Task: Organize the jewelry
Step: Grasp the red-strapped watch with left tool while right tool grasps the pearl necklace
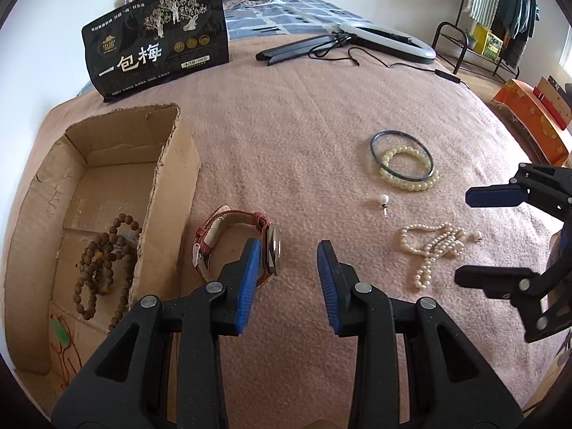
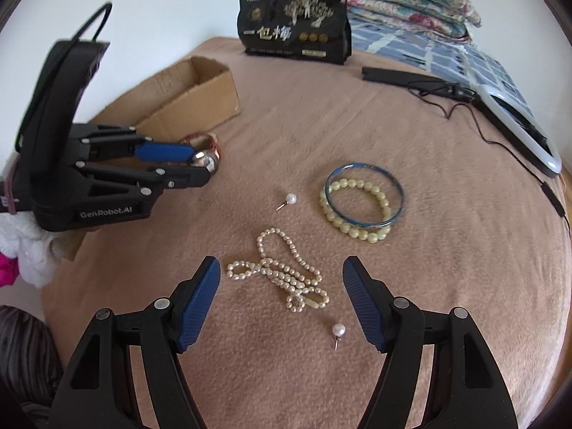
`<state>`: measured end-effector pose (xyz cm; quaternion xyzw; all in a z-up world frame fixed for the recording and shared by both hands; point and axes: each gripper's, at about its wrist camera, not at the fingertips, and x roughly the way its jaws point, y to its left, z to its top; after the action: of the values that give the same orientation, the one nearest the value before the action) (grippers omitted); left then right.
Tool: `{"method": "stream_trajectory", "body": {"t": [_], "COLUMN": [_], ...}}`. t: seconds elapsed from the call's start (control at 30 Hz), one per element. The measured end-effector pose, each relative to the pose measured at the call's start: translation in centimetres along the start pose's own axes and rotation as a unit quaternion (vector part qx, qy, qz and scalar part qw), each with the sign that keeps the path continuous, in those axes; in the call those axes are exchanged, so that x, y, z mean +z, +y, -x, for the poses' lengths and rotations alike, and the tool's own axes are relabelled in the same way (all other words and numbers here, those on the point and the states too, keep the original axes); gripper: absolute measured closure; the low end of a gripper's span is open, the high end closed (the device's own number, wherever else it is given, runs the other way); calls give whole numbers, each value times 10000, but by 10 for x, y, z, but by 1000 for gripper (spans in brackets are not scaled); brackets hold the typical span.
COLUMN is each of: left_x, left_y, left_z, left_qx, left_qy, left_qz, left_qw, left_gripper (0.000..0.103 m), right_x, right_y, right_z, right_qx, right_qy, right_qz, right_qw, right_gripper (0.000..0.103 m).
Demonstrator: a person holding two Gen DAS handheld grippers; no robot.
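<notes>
Left tongs (image 1: 287, 246) angled downward, jaws parted; right tongs (image 2: 281, 268) likewise, jaws seemingly wider, nothing gripped.

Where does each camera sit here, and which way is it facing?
Left wrist: on the left gripper, angled down at the watch beside the cardboard box; own open blue-padded fingers show, the right gripper at the right edge.
Right wrist: on the right gripper, angled down over the pearl necklace; own open fingers, the left gripper at the watch.
Shared: pink blanket, bangle, pearl necklace, black bag.
</notes>
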<state>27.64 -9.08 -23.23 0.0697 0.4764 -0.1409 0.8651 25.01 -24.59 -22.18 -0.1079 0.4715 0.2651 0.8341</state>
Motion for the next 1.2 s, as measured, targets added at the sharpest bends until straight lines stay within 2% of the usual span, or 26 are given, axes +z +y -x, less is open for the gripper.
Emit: {"method": "stream_trajectory", "body": {"t": [0.1,0.17,0.37,0.43,0.5,0.67,0.77,0.83,0.9,1.03,1.2], "left_x": [0,0,-1,-1,-1,-3,-4,-5,-6,-10,-15], "left_y": [3,4,1,2,3,3,2,0,-1,-2,-4], "left_z": [-6,-11,-18,-19,-19,-16,-15,-13,-11,-7,2], "left_qx": [-34,-43,-98,-110,-126,-198,-245,-266,-291,-367,-460], "left_qy": [61,121,177,171,169,156,157,159,156,147,124], "left_qz": [43,64,73,99,131,159,168,157,159,196,212], "left_qw": [10000,9999,9998,9997,9997,9996,9994,9994,9993,9990,9986], "left_gripper": [71,77,82,89,92,92,92,93,93,93,94], "right_x": [0,0,-4,-5,-6,-8,-10,-9,-7,-6,-8], "right_y": [-2,-3,2,5,5,11,14,12,9,8,10], "right_z": [-10,-14,-26,-25,-25,-28,-29,-27,-27,-28,-21], "right_qx": [25,25,19,9,38,-89,-333,-361,-399,-457,-484], "right_qy": [78,117,292,307,324,436,451,444,456,445,285], "right_qz": [2,-6,131,186,193,325,337,215,88,-68,-333], "right_qw": [10000,9999,9995,9994,9993,9985,9979,9981,9981,9979,9979], "right_gripper": [32,32,32,32,32,34,49,75,93,97,97]}}
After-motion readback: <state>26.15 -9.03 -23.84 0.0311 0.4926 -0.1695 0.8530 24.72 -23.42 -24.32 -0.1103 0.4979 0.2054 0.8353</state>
